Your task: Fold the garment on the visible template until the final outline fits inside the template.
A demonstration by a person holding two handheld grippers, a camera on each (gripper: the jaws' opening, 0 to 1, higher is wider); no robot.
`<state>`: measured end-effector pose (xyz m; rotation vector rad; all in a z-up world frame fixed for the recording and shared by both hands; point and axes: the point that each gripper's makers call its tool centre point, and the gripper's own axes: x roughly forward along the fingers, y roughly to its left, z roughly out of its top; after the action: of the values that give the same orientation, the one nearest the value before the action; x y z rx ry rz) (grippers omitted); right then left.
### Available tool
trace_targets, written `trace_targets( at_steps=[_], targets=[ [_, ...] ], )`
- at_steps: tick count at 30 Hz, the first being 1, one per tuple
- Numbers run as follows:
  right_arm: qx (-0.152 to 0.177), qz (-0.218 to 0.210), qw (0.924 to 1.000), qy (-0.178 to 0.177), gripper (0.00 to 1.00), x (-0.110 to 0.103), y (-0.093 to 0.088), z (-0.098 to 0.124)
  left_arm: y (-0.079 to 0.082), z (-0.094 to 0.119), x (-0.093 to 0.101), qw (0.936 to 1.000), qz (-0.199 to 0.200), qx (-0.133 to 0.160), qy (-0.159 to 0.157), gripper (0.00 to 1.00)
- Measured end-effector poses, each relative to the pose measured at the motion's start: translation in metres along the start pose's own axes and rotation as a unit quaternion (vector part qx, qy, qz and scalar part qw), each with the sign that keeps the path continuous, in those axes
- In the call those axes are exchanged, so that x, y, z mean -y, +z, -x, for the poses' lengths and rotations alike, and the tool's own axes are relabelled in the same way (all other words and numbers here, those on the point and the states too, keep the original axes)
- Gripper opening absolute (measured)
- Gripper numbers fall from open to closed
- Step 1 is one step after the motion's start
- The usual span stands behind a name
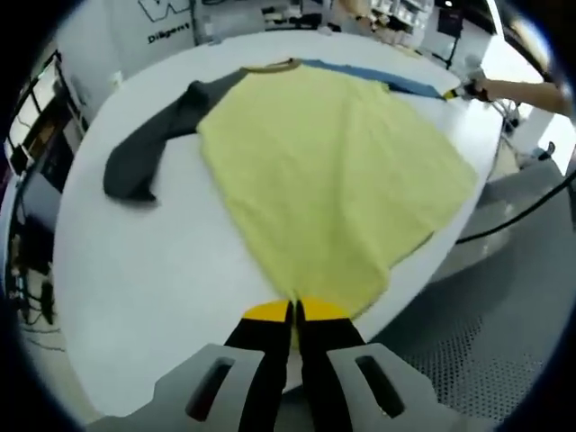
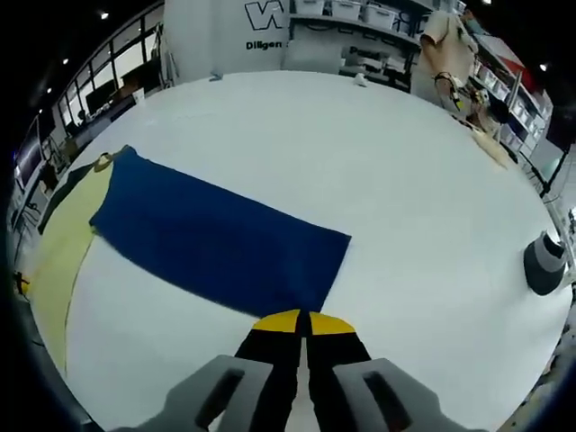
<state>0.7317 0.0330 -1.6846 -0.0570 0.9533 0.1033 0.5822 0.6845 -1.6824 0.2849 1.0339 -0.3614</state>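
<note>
Yellow garment (image 1: 333,180) flat on white table (image 1: 135,270), left fingers (image 1: 294,312) pinching hem, right fingers (image 2: 303,322) pinching blue sleeve (image 2: 216,238)

A: How does the left gripper (image 1: 294,310) stand?
B: Its yellow-tipped jaws are pressed together, pinching the hem of the shirt (image 1: 333,175).
A: And the right gripper (image 2: 303,320)?
B: Jaws likewise closed, on the end of the blue sleeve (image 2: 216,238). In the left gripper view, the right gripper appears far off with the person's forearm (image 1: 526,93) behind it.
</note>
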Motion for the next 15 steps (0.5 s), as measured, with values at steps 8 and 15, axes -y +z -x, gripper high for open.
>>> trace_targets(
  at_steps=[8,15],
  targets=[
    [0.002,-0.011,0.9997,-0.021,0.03,0.021,-0.011,0.007,-0.001,0.0,0.054,0.998,-0.032,0.003,-0.055,0.0],
    [0.002,-0.012,0.9997,-0.022,0.07,0.023,-0.01,0.006,-0.001,0.0,0.056,0.9979,-0.033,0.002,-0.055,0.0]
  ],
)
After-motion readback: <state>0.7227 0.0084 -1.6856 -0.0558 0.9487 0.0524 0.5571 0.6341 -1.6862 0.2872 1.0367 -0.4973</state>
